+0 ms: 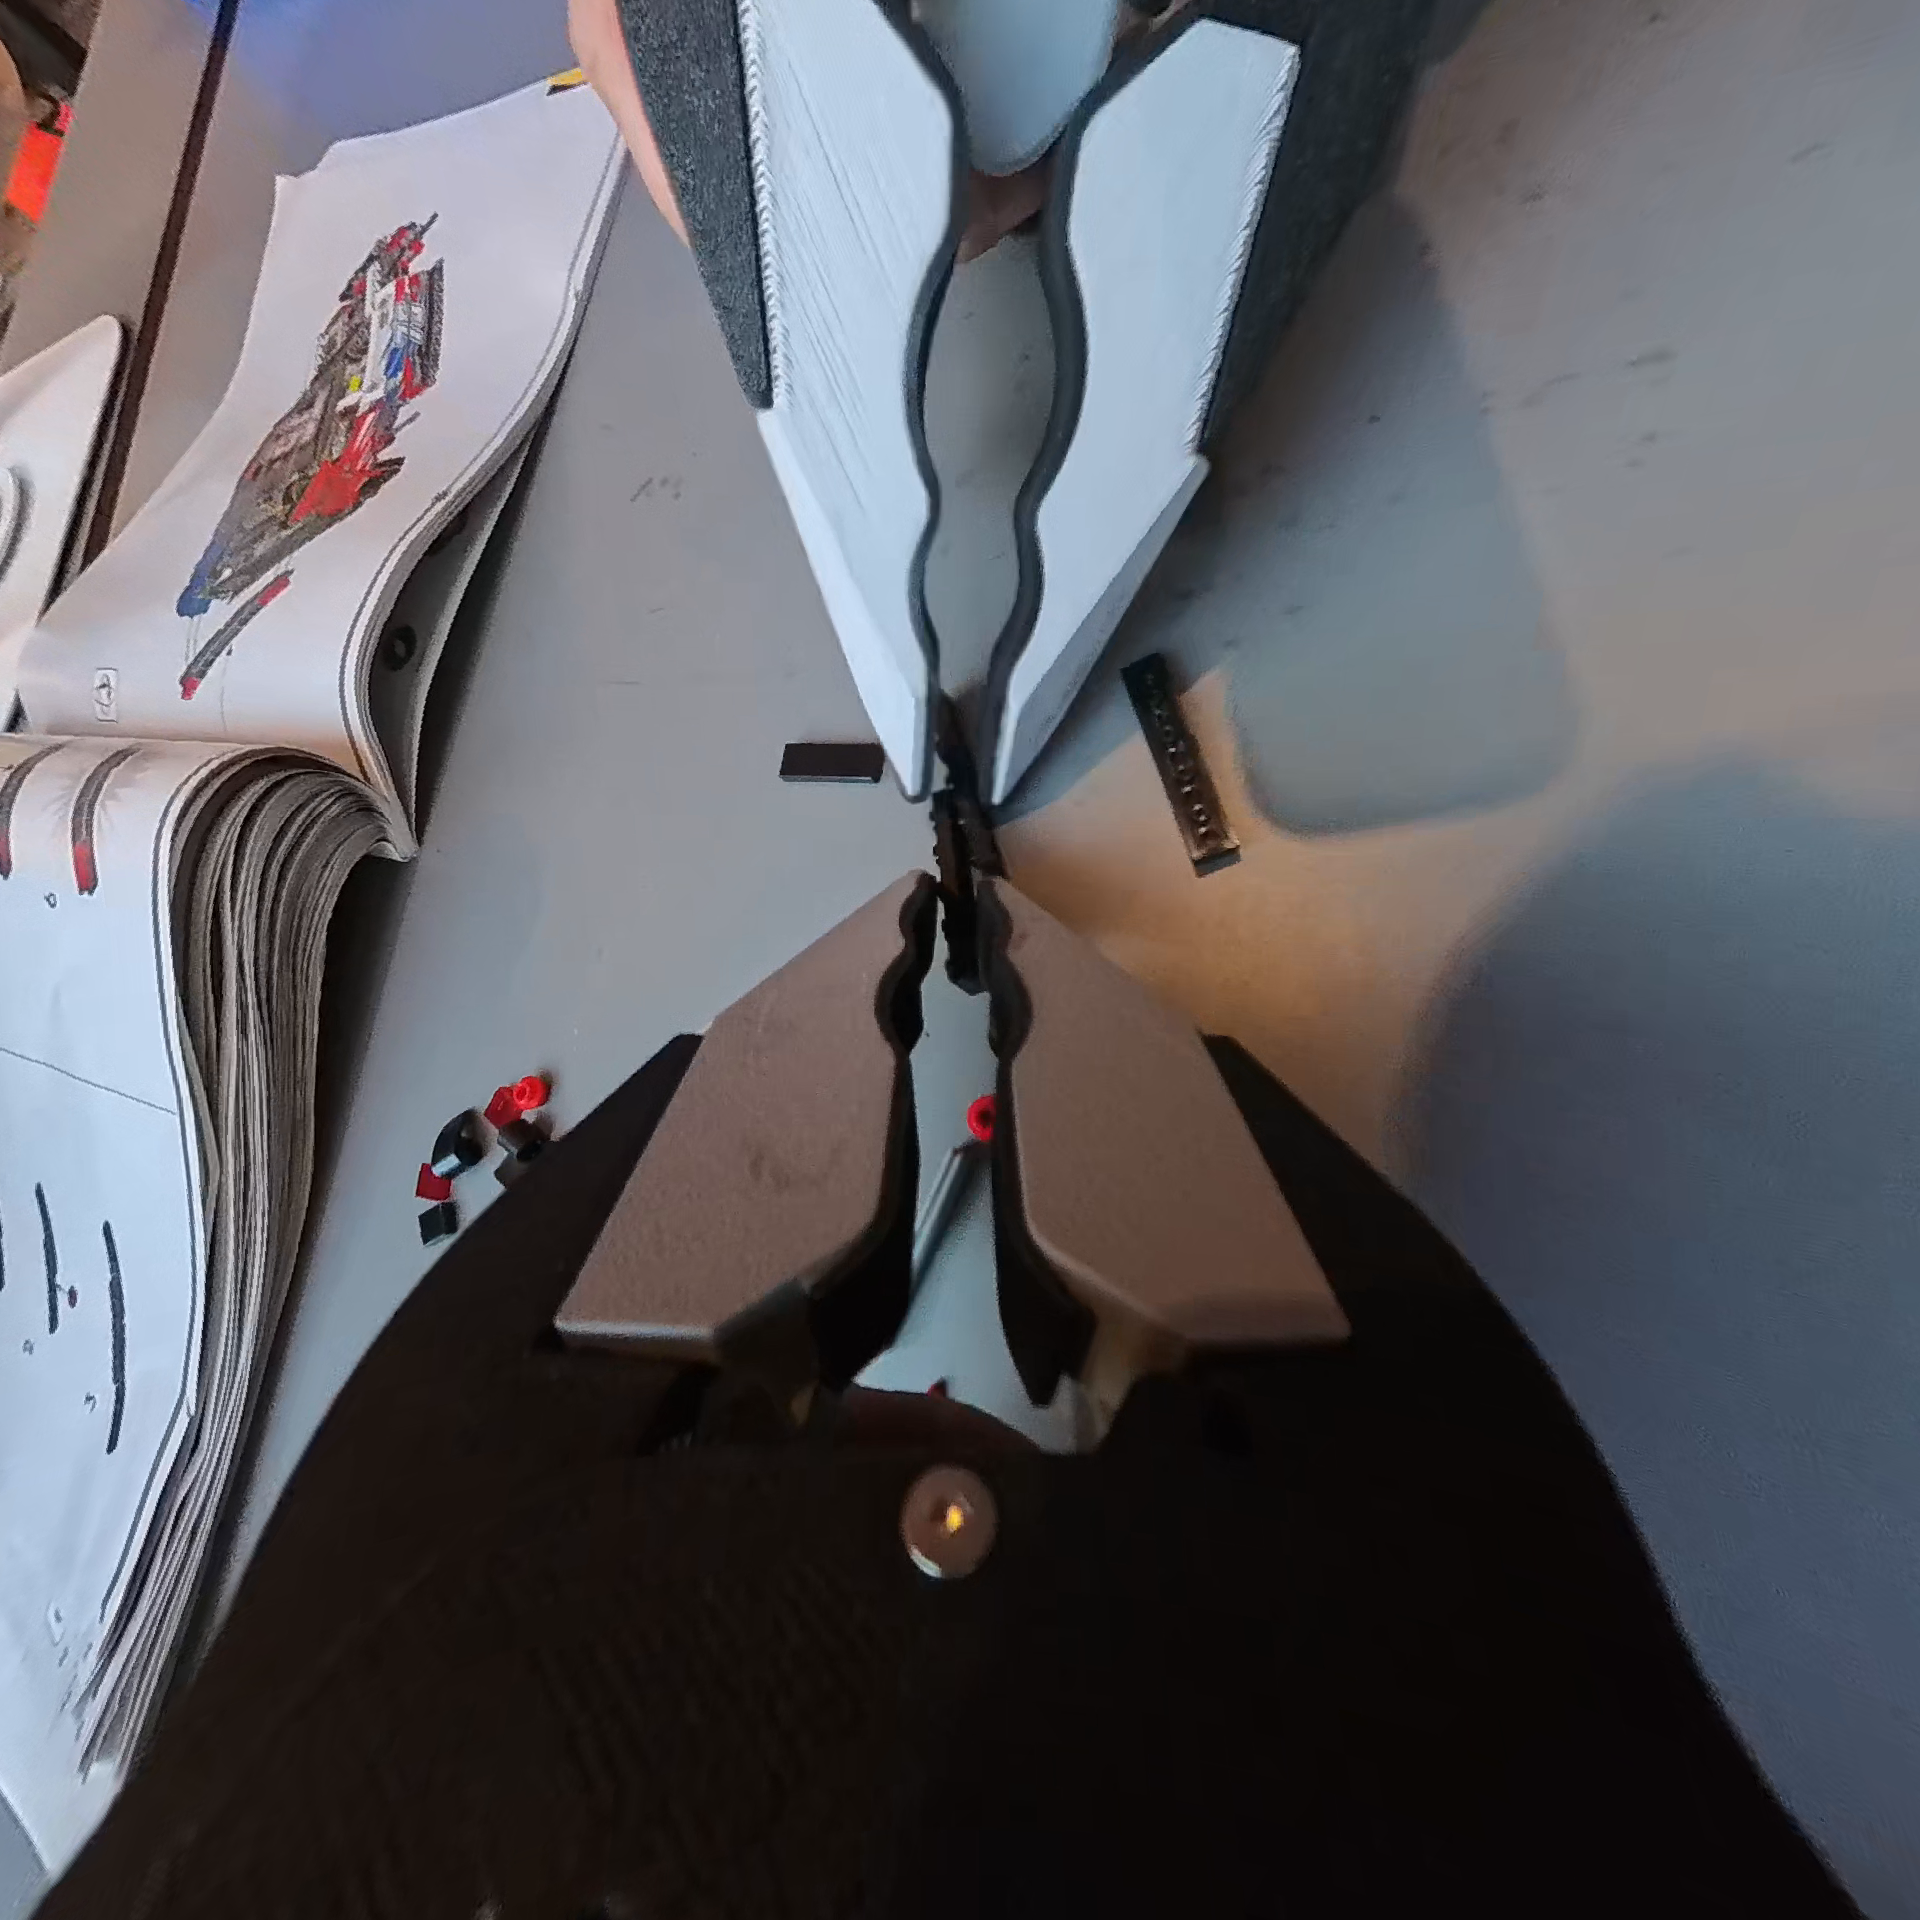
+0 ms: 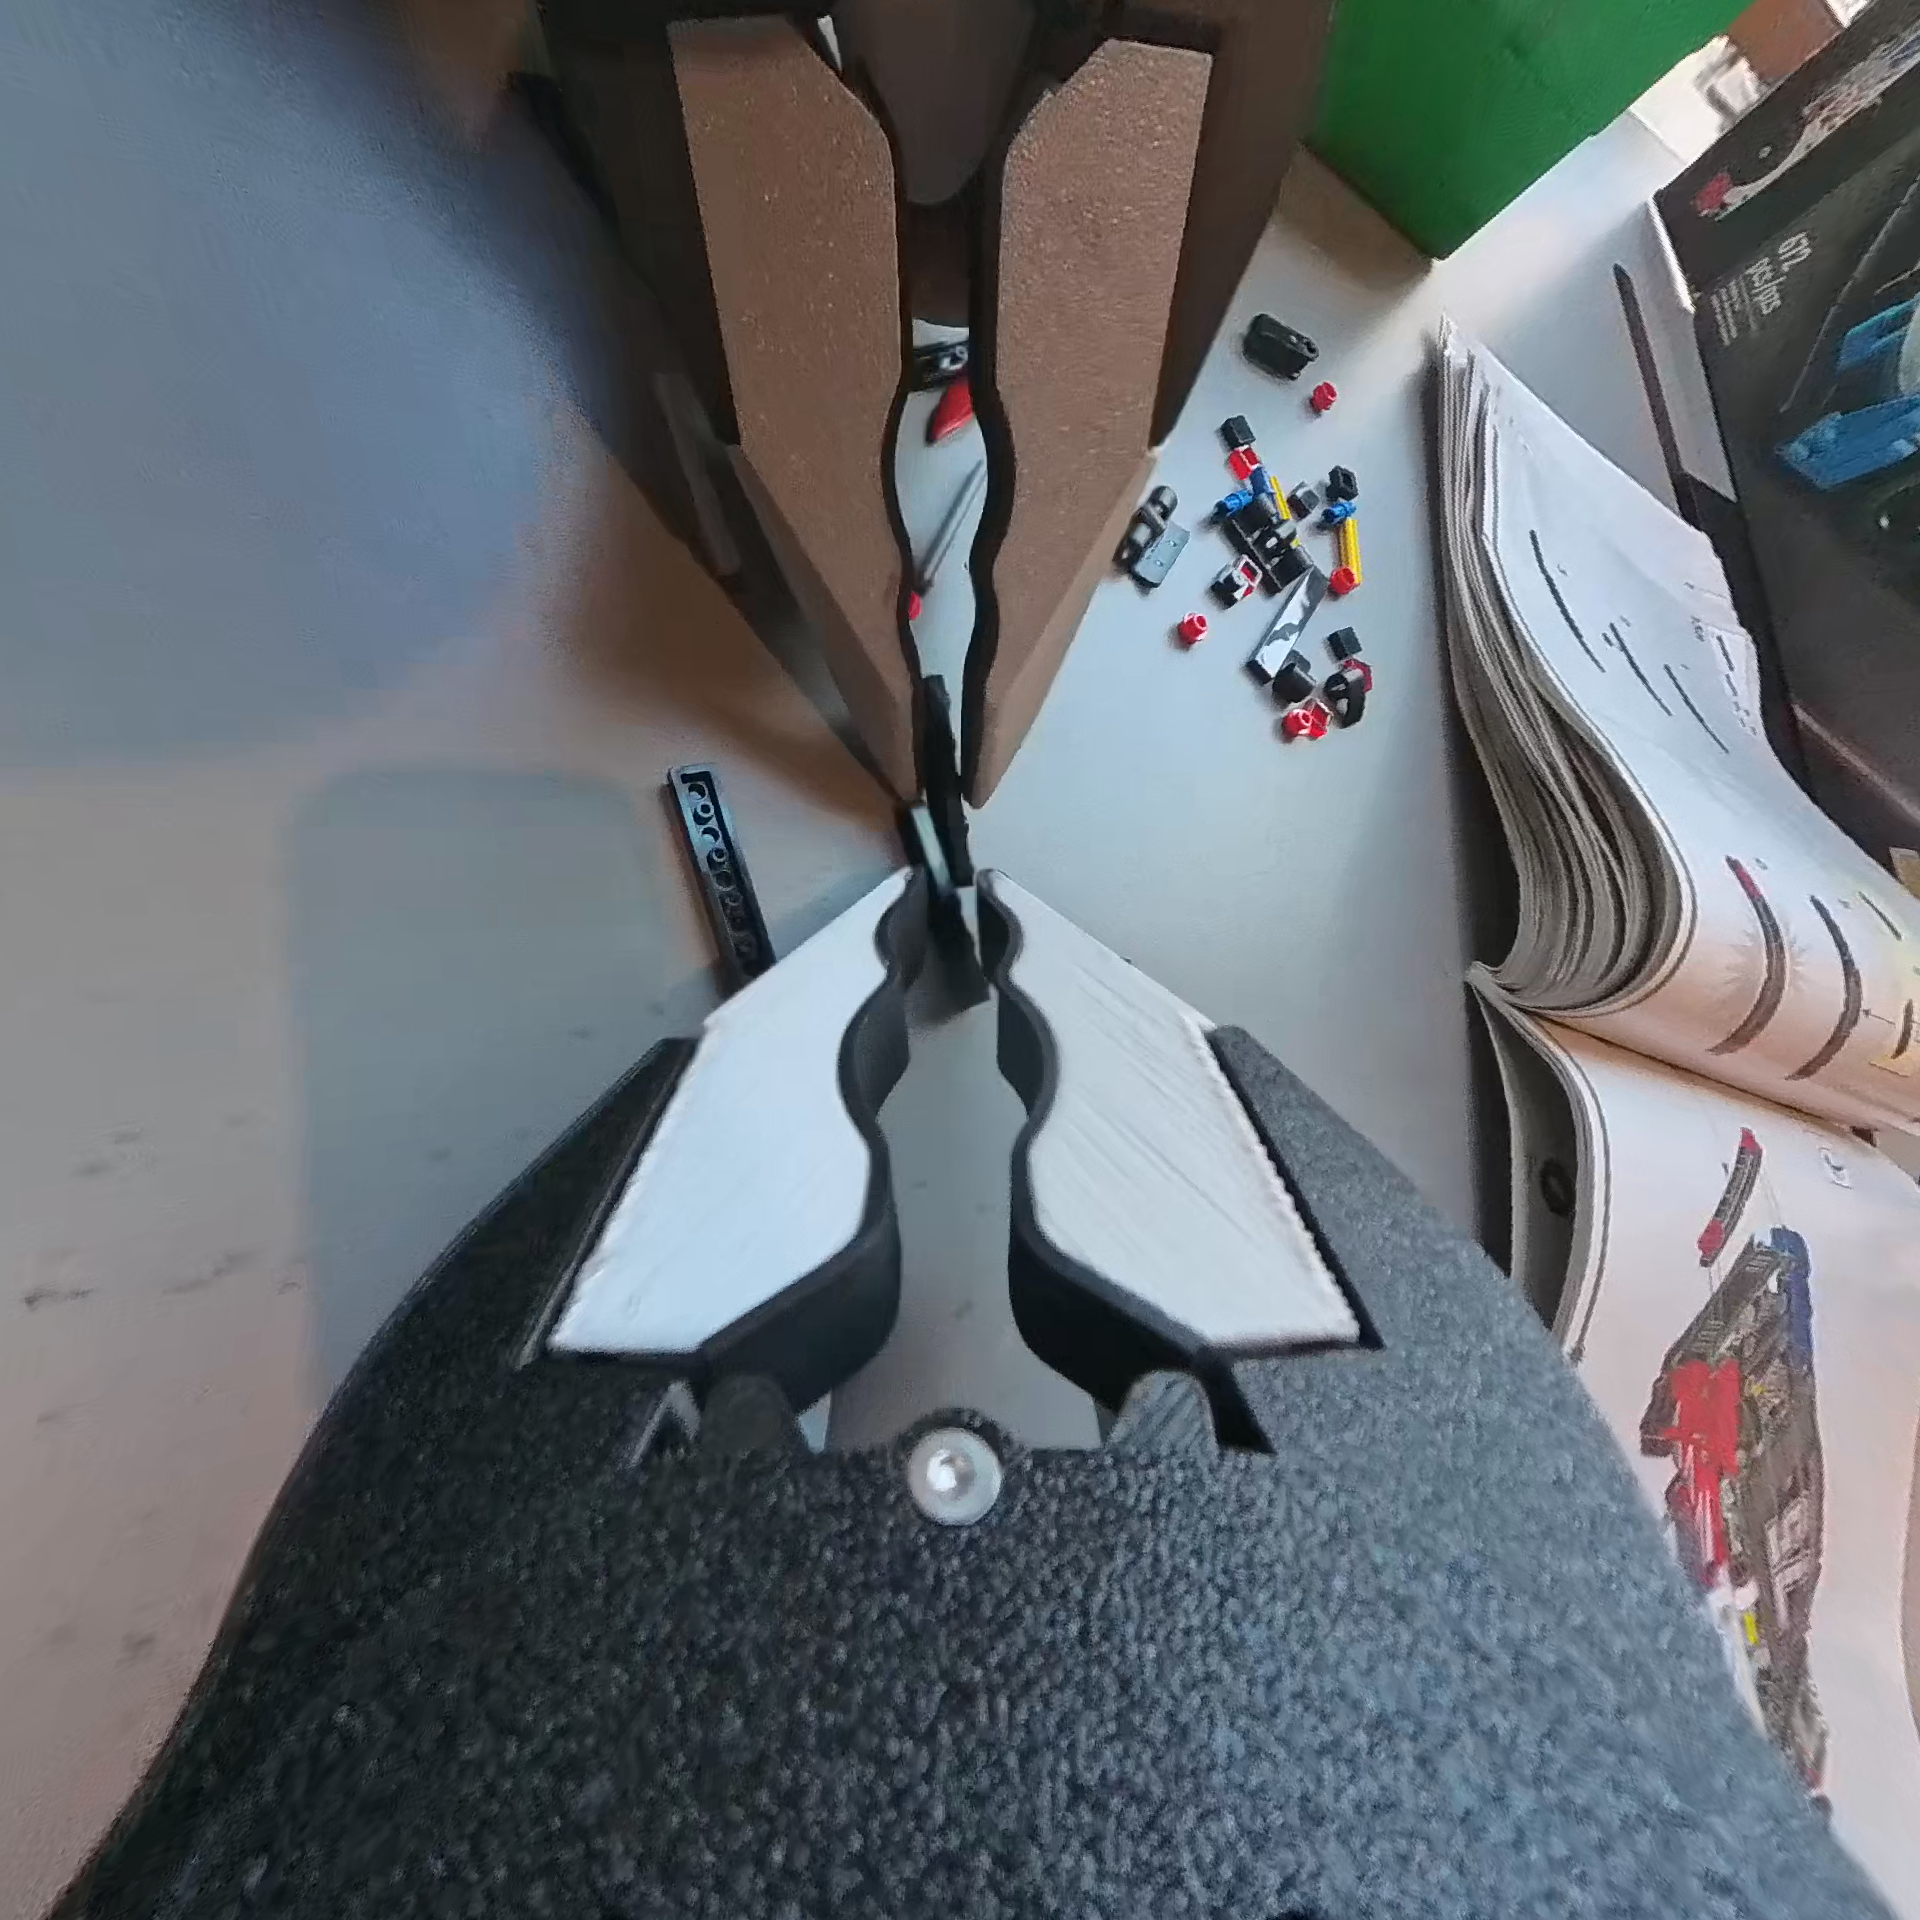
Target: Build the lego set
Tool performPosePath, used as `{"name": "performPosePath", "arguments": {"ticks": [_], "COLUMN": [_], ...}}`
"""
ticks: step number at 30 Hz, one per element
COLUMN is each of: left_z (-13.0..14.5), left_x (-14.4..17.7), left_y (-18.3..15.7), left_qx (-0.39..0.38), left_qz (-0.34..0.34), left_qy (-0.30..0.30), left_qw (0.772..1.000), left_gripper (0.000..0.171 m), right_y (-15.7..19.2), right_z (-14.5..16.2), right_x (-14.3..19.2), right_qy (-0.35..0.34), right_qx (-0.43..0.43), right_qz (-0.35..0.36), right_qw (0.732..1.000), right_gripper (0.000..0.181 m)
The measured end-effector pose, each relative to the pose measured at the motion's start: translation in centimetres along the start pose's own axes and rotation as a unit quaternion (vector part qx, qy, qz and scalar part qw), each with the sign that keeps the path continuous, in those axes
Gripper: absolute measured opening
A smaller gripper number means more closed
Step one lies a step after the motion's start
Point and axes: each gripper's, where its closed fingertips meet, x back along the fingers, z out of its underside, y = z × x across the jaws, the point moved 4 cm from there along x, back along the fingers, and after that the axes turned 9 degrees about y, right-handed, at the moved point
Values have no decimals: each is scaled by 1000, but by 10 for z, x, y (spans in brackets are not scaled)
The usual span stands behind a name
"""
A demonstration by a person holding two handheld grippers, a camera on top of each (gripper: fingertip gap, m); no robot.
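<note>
Above the table (image 1: 1558,312), both claws are pinching one black piece (image 1: 961,831) tip to tip; pressing straight should be seating it.

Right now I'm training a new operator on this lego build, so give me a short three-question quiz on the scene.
1. True or false: both the left gripper and the right gripper are shut on black lego pieces.
2. In the right wrist view, which side of the right gripper is the loose black beam lying on?
3. What lies open on the table: A) instruction booklet, B) laptop, C) map?

Key: 1 true; 2 left; 3 A.
</note>
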Motion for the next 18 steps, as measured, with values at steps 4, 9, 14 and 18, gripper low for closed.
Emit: {"name": "performPosePath", "arguments": {"ticks": [4, 9, 14, 18], "left_z": [-1, 0, 1, 1], "left_x": [1, 1, 0, 0], "left_y": [-2, -2, 0, 1], "left_qx": [-1, 1, 3, -7], "left_qz": [0, 17, 23, 29], "left_qy": [-1, -5, -7, -11], "left_qw": [1000, 1000, 1000, 999], "left_gripper": [4, 4, 3, 3], "right_y": [-1, -1, -1, -1], "right_z": [0, -1, -3, -3], "right_x": [0, -2, -3, -4], "right_qy": [-2, -8, -14, -18], "right_qx": [2, 18, 25, 39], "right_qz": [0, -8, -18, -23], "right_qw": [1000, 1000, 999, 999], "right_gripper": [13, 9, 10, 8]}}
